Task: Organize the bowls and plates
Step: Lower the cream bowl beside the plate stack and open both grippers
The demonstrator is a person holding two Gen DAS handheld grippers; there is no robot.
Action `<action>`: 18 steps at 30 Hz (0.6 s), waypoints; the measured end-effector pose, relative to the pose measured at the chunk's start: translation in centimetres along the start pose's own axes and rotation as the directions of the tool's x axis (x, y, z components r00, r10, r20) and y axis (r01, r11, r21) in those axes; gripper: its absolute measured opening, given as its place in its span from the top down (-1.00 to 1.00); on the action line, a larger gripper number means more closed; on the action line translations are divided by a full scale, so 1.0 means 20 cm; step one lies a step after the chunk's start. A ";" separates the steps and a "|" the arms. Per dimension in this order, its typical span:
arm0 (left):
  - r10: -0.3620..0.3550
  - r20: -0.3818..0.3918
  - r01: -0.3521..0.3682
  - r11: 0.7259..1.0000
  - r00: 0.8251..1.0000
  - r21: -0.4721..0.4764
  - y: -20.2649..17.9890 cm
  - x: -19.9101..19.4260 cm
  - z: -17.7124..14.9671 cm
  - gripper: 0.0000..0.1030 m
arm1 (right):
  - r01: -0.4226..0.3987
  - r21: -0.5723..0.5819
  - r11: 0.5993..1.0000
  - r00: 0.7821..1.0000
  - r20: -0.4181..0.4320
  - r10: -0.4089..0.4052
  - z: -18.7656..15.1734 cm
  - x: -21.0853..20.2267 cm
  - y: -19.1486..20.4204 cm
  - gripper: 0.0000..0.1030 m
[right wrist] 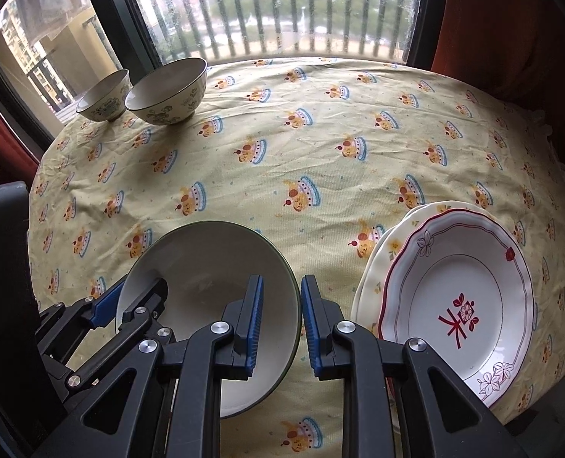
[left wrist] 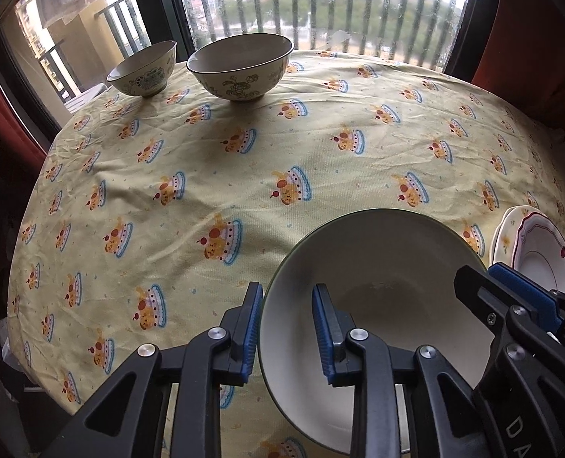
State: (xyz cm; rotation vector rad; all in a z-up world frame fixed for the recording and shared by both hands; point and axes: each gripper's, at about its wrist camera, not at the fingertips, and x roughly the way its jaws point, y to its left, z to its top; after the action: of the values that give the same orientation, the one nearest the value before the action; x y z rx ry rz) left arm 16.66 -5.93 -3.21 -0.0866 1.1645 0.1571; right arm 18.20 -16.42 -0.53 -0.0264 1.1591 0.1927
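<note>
A wide white bowl with a dark green rim [left wrist: 377, 267] [right wrist: 206, 263] rests on the tablecloth near the front edge. My left gripper [left wrist: 287, 328] straddles its left rim, one pad outside and one inside, with a gap showing, so it is open. At the opposite rim my right gripper [right wrist: 281, 316] straddles the wall the same way, its inner pad clear of it, also open. Each gripper shows in the other's view, the right gripper [left wrist: 511, 297] and the left gripper [right wrist: 129, 301]. A red-trimmed plate [right wrist: 461, 294] [left wrist: 541, 252] lies on a yellow-flowered plate [right wrist: 381, 259] just right of the bowl.
Two patterned bowls stand at the far left of the table by the window, a larger bowl [left wrist: 240, 65] [right wrist: 168, 91] and a smaller bowl [left wrist: 145, 70] [right wrist: 105, 101]. The yellow printed tablecloth [left wrist: 244, 160] covers the table. Red curtains flank the window.
</note>
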 end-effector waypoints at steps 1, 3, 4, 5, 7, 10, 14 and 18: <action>-0.007 0.003 0.007 1.000 1.000 0.002 0.00 0.00 0.00 0.21 | 0.002 0.001 1.000 1.000 -0.002 -0.002 0.00 0.00 0.00 0.48; -0.015 0.005 0.015 1.000 1.000 0.018 -0.01 -0.01 -0.01 0.08 | -0.006 0.002 1.000 1.000 -0.020 0.006 0.00 0.02 -0.01 0.33; -0.017 0.001 0.017 1.000 1.000 0.022 -0.01 -0.02 -0.02 -0.03 | -0.008 0.000 1.000 1.000 -0.022 0.008 0.00 0.03 -0.01 0.20; -0.010 -0.001 0.010 1.000 1.000 0.022 -0.01 -0.02 -0.02 -0.11 | -0.001 -0.007 1.000 1.000 -0.020 0.001 -0.01 0.03 -0.01 0.13; -0.028 -0.003 0.028 0.999 1.000 0.019 0.00 -0.01 -0.03 -0.42 | -0.009 -0.023 1.000 1.000 -0.017 0.009 -0.01 0.03 0.00 -0.18; -0.053 -0.007 0.053 0.998 0.999 0.026 0.02 -0.01 -0.04 -0.64 | -0.016 -0.016 1.000 1.000 -0.011 0.016 -0.02 0.03 0.00 -0.62; -0.060 -0.009 0.061 0.997 0.998 0.042 0.02 -0.03 -0.05 -0.71 | -0.016 -0.029 0.999 1.000 -0.011 0.016 -0.04 0.02 0.02 -0.65; -0.078 0.002 0.078 0.995 0.997 0.065 0.05 -0.05 -0.05 -0.71 | 0.000 -0.015 1.000 1.000 0.001 0.000 -0.05 0.00 0.05 -0.65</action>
State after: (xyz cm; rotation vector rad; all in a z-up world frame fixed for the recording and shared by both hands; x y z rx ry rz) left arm 15.15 -5.20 -2.79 -0.0743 1.1590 0.0507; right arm 17.11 -15.50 -0.77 -0.0398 1.1567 0.2018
